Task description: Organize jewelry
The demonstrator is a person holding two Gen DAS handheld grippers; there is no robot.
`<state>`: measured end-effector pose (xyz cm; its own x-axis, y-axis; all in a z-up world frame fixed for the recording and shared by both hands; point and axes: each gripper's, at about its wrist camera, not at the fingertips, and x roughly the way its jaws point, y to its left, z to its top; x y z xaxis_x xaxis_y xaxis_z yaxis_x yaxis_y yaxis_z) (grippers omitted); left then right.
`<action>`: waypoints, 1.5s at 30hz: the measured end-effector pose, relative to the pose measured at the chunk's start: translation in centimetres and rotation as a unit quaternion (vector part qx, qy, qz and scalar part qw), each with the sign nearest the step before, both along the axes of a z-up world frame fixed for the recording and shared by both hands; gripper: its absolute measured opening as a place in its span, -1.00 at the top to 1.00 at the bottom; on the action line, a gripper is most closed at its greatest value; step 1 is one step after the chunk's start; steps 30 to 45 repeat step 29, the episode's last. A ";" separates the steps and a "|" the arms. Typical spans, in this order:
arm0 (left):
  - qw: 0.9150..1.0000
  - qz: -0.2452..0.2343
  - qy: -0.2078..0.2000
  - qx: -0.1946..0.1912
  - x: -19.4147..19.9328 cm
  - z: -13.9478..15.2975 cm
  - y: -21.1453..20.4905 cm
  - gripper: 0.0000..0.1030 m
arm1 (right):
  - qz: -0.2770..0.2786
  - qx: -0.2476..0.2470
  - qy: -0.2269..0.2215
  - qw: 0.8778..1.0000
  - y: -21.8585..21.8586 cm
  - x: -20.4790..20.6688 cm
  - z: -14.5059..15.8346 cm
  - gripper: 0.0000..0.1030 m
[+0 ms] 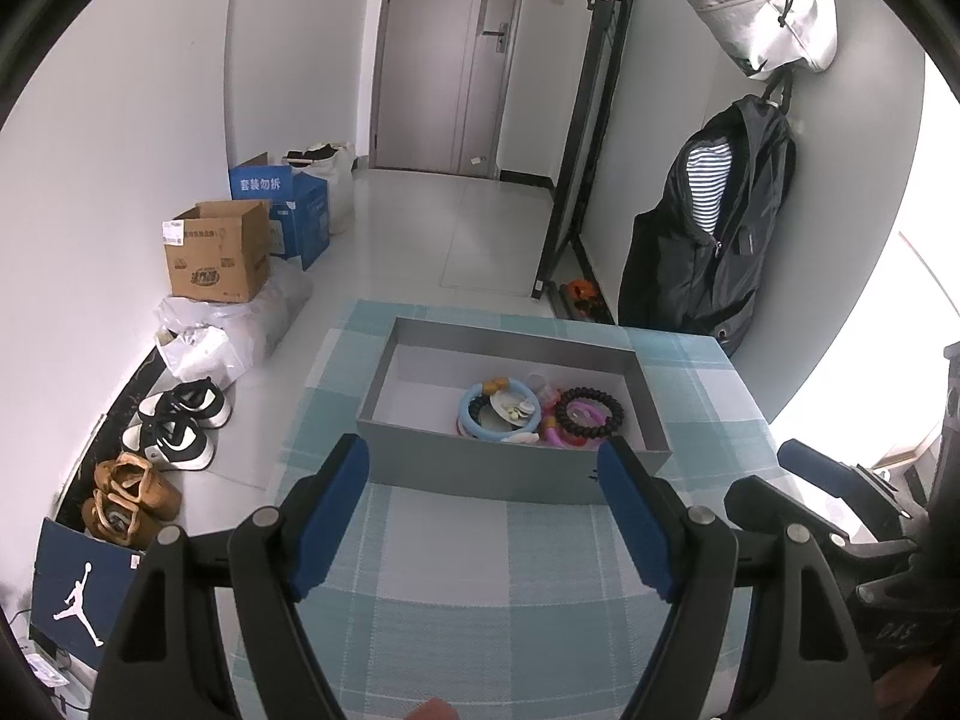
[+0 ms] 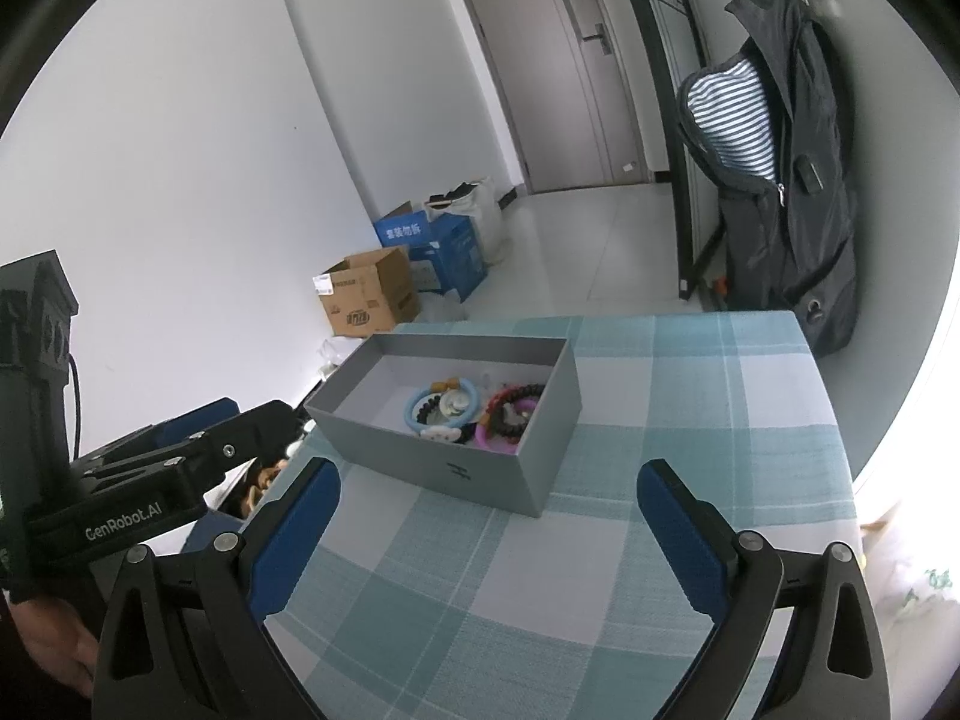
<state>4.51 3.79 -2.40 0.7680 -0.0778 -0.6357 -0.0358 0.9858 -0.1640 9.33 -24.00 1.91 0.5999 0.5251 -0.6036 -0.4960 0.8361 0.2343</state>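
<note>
Checked teal-and-white cloth (image 1: 444, 564) covers the table in an entry hall with a grey door (image 1: 444, 54) at the far end, cardboard boxes (image 1: 219, 252) and shoes (image 1: 177, 426) along the left wall, and a dark jacket (image 1: 714, 222) hanging on the right. On the cloth stands an open grey box (image 1: 480, 468), and the jewelry sits bunched toward its right half: a light-blue ring bracelet (image 1: 474, 420), a dark beaded bracelet (image 1: 591, 413) and a pink band (image 2: 495, 441). The smaller pieces among them are too tangled and small to name, and the box's near wall hides the lowest ones. The left gripper (image 1: 486, 516) hangs spread wide with nothing between its blue pads, just short of the box's near wall, not touching it. The right gripper (image 2: 486, 531) is likewise spread and bare, near the box's front corner; the box lies ahead and slightly left of it. Both tool bodies are cut off by the frame edges.
</note>
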 end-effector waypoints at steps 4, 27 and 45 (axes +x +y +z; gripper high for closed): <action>1.000 -0.003 -0.001 -0.002 0.1 0.0 0.0 -0.45 | 0.001 0.001 0.000 1.000 -0.1 0.0 0.0 -0.94; 1.000 -0.006 -0.001 0.007 -0.1 -0.2 -0.4 -0.45 | -0.001 0.000 0.004 1.000 0.0 0.1 -0.1 -0.94; 1.000 -0.009 -0.003 0.004 -0.1 -0.2 -0.4 -0.45 | -0.001 0.000 0.004 1.000 0.1 0.2 -0.1 -0.94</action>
